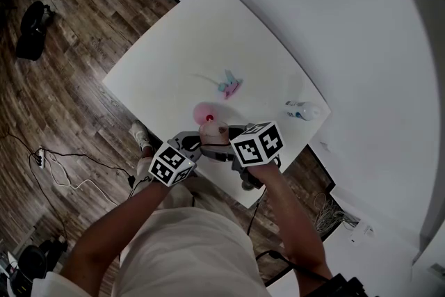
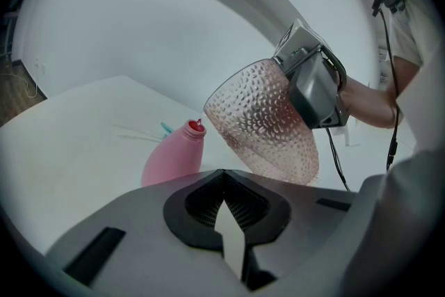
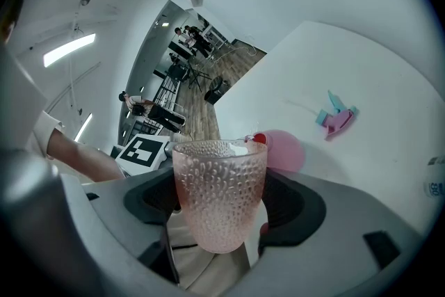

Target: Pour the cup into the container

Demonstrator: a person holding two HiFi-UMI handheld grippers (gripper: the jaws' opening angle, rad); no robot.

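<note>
Below and beyond both pairs of jaws: wood-plank floor (image 1: 62,87) with loose cables (image 1: 55,167) and a black bag (image 1: 33,28) on it, and a white wall behind. Directly under the jaws: a white square table (image 1: 208,31), matte and mostly bare. Just past the right gripper's (image 3: 219,204) jaws, a little to their right: the pink container (image 3: 284,149), a bulbous bottle standing upright on the table, its narrow red mouth (image 3: 259,138) showing level with the cup's rim. Between the right jaws, pressed on both sides: the dimpled pink plastic cup (image 3: 219,177), base towards the gripper body and rim farthest out. The left gripper view shows it leaning, with its long axis tilted. Whether it holds anything cannot be told. Judged the operative relation: the rim sits close beside the container's mouth, so the right hand is the nearer one and need only tip onward. Left gripper (image 2: 224,211): jaws fully together with nothing in them, held just beside the cup, with the container ahead of it to the left. Well beyond the jaws: a pink-and-blue plastic piece (image 1: 229,85). Far to their right: a small clear bottle (image 1: 304,110) lying by the table edge.
</note>
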